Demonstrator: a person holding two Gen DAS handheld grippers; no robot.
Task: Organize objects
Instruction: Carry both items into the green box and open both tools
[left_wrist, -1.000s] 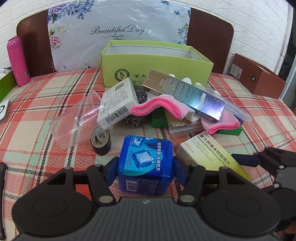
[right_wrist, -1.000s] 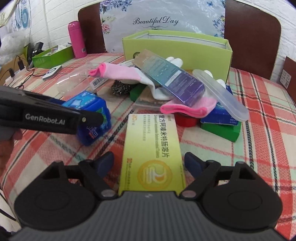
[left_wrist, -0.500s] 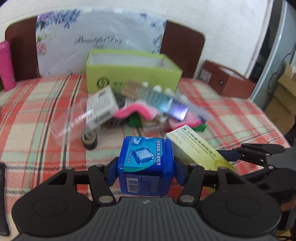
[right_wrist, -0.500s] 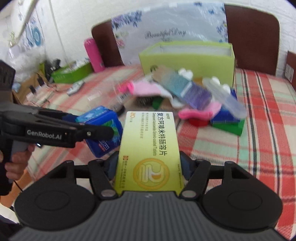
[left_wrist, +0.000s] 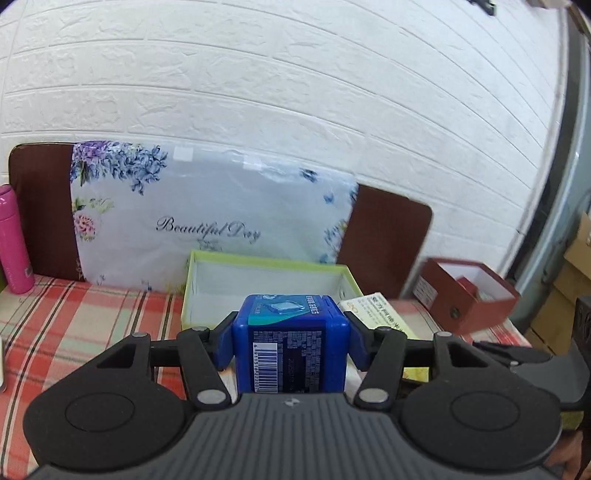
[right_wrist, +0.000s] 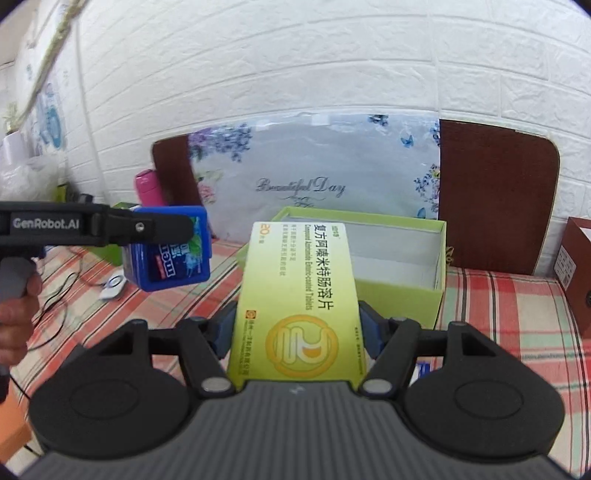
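Fingers: left gripper (left_wrist: 291, 334) is clamped on blue box (left_wrist: 291, 349), right gripper (right_wrist: 297, 328) on yellow-green carton (right_wrist: 297, 295) | green bin (right_wrist: 399, 258) lies ahead of fingertips | both are best released well past its rim.

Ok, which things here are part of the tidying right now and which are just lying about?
Part of the job:
- blue box, clamped in the left gripper
- yellow tablet box, clamped in the right gripper
- open green box, empty where visible

Lying about:
- pink bottle
- brown box
- floral cushion

Blue box (left_wrist: 290, 341) held aloft, yellow-green carton (right_wrist: 299, 306) likewise
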